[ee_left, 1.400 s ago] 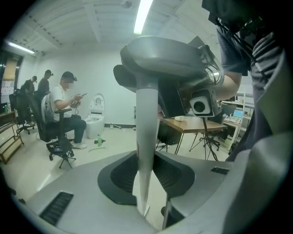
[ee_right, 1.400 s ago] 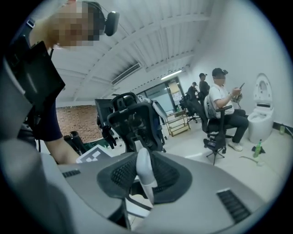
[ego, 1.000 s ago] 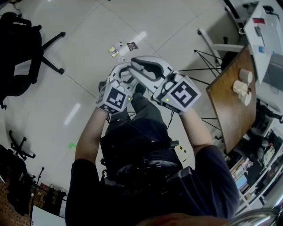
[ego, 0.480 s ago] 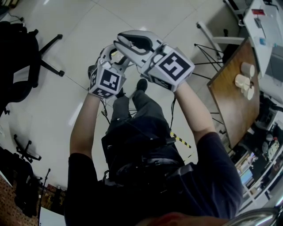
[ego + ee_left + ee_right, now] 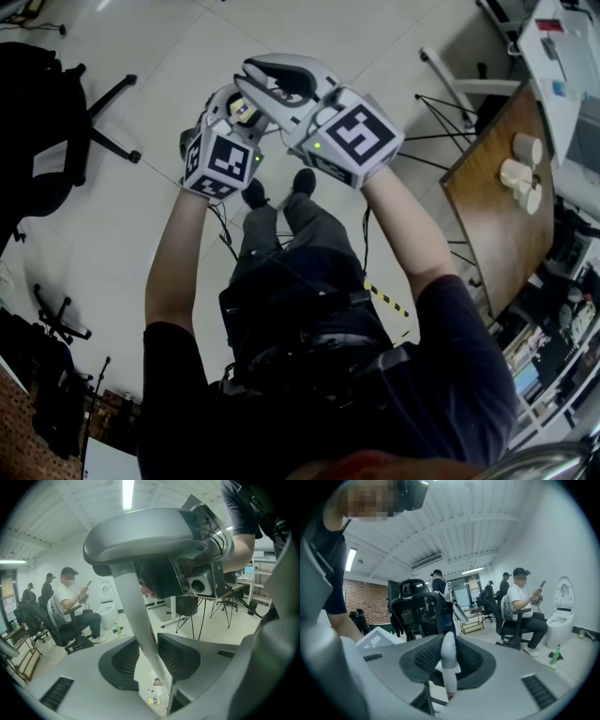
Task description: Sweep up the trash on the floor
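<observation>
I hold one long white pole (image 5: 136, 616) with both grippers; its lower end is out of sight. My left gripper (image 5: 147, 660) is shut on the shaft; its jaws have just been opening a little, with the pole still between the pads. My right gripper (image 5: 449, 663) is shut on the pole's rounded top end (image 5: 448, 648). In the head view the right gripper (image 5: 272, 84) sits just above and right of the left gripper (image 5: 230, 98). The trash lies on the floor below: a dark wrapper (image 5: 158, 681) and a yellow scrap (image 5: 152, 700).
A black office chair (image 5: 42, 122) stands at the left. A wooden table (image 5: 478, 234) with paper cups (image 5: 517, 178) is at the right, beside white table legs (image 5: 459, 84). A seated person (image 5: 70, 606), more chairs and a green bottle (image 5: 117, 630) are farther off.
Both grippers have moved up the head view together, away from the body, and now cover the trash that showed on the floor. The person's shoes have come into view.
</observation>
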`<action>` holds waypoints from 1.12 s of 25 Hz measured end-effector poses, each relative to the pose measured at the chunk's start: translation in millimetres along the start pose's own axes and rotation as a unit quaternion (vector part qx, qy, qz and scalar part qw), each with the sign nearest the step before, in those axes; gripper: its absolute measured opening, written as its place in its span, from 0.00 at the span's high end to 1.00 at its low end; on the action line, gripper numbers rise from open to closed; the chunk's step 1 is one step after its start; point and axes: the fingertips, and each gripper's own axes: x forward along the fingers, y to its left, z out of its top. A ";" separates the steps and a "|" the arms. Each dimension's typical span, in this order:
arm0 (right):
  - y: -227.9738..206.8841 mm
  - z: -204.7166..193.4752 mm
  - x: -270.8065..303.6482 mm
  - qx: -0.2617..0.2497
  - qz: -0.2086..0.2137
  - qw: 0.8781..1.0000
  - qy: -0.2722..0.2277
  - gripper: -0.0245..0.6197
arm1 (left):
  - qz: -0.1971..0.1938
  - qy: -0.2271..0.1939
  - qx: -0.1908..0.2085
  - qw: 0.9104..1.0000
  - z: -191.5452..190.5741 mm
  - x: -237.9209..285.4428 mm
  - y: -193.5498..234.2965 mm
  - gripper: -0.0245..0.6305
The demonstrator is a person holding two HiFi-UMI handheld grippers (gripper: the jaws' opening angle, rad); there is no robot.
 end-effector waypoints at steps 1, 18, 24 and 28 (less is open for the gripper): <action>-0.3 0.8 -0.8 -0.001 -0.002 1.000 -0.001 0.80 | -0.001 0.002 0.002 1.000 1.0 0.3 0.1 0.78; 6.9 6.3 -26.0 0.028 0.013 1.000 0.002 0.80 | -0.039 0.024 -0.010 0.999 13.9 -1.1 -17.3 0.80; 34.8 19.2 -44.0 0.041 0.051 0.998 0.021 0.80 | -0.056 0.028 -0.009 0.998 30.2 -25.6 -34.3 0.80; 57.7 52.6 -58.3 0.024 0.068 0.997 0.010 0.80 | -0.045 0.005 -0.009 0.999 58.6 -56.9 -39.4 0.80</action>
